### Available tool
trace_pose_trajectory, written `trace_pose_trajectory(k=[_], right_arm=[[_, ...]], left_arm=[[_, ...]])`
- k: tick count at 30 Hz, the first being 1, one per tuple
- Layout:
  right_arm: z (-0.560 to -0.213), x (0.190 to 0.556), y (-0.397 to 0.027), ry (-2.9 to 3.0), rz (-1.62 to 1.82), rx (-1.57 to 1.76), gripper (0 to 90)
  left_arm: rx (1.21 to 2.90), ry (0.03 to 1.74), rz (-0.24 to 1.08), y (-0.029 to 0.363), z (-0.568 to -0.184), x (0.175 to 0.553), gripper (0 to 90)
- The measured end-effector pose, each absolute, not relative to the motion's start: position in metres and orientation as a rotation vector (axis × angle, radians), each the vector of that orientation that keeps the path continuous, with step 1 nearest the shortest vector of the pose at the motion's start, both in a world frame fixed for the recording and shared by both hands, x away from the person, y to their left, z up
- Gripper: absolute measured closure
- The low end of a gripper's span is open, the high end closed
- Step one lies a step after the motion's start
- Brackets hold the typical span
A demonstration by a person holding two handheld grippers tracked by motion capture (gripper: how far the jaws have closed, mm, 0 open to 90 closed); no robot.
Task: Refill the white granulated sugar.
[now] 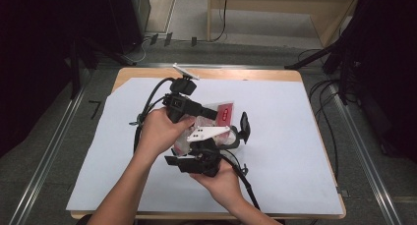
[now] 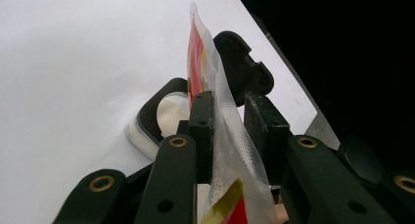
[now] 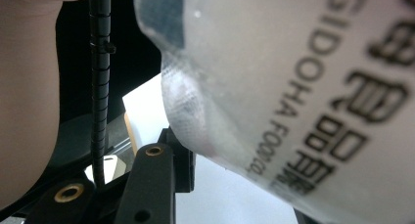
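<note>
We grip the food packet (image 2: pixel 215 111) edge-on in our left tongs (image 2: pixel 230 121); our right tongs (image 1: pixel 209 158) sit under it, their grip unclear.

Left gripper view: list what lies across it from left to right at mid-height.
White sheet → black ring-shaped part → left jaw pad → clear packet with red print, between the jaws → right jaw pad → dark background.
</note>
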State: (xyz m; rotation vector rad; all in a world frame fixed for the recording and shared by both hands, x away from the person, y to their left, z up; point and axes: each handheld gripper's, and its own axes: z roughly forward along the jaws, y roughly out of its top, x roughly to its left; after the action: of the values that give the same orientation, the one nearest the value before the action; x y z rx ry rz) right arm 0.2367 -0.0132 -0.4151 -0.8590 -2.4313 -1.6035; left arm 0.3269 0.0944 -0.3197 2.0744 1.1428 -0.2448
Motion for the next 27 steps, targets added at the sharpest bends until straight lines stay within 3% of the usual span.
trace_pose_trajectory(k=[27], right_arm=[[-0.4172, 0.2329, -0.0106, -2.432, -1.627, -0.872, 63.6]], left_arm=[[2.100, 1.120, -0.212, 0.0929, -0.3172, 0.3217, 74.7]])
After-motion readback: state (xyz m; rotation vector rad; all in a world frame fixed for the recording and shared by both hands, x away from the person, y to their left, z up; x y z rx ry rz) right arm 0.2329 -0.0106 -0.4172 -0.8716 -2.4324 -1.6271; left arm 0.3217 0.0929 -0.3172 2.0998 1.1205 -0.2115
